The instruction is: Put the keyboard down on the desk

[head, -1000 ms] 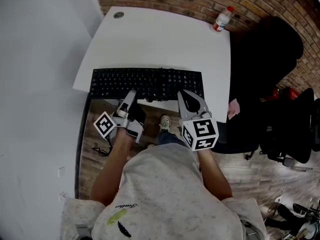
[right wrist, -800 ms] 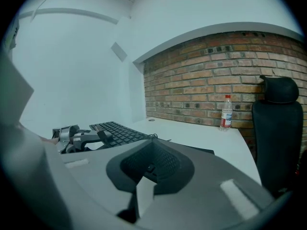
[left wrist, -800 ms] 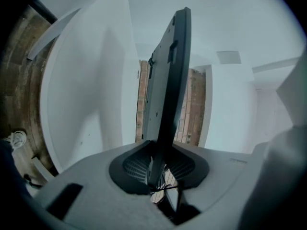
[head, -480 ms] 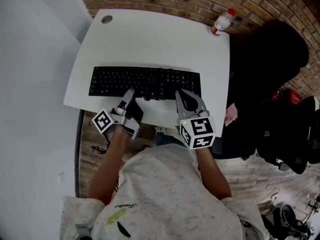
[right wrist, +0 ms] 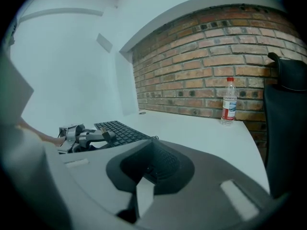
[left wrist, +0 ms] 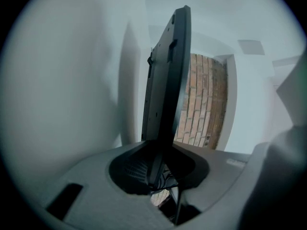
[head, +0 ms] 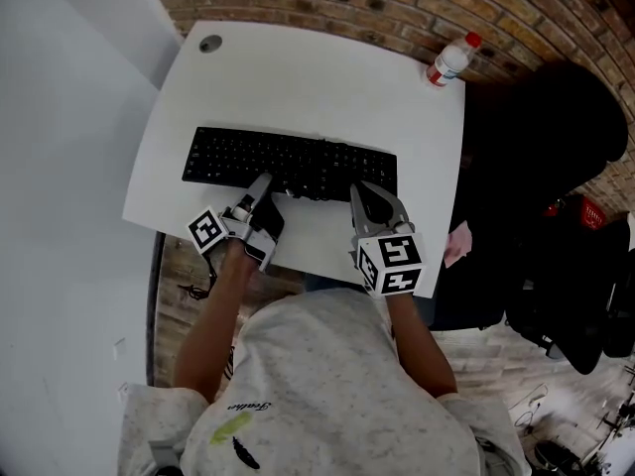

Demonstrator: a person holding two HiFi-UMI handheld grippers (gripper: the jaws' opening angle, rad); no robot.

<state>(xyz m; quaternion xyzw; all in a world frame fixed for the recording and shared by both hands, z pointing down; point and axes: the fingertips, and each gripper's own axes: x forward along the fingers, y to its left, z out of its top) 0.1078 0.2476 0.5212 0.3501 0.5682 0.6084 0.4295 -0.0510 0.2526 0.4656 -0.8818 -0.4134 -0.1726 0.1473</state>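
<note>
A black keyboard [head: 293, 162] lies lengthwise over the middle of the white desk [head: 317, 77]. My left gripper [head: 262, 186], rolled on its side, is shut on the keyboard's near edge left of centre. In the left gripper view the keyboard [left wrist: 165, 80] stands edge-on between the jaws, with a thin gap and shadow between its underside and the desk. My right gripper [head: 375, 194] sits level at the keyboard's near right corner. In the right gripper view the keyboard [right wrist: 117, 131] runs off to the left, toward the left gripper [right wrist: 79, 137]. No thing shows between the right jaws.
A plastic bottle [head: 448, 61] with a red cap stands at the desk's far right corner, by the brick wall. A cable hole [head: 209, 43] marks the far left corner. A black chair [head: 541, 147] stands right of the desk, and the desk's front edge is just under my hands.
The keyboard and both grippers have moved forward, from overhanging the desk's front edge to well over the desktop. The left gripper's hold on the keyboard is unchanged.
</note>
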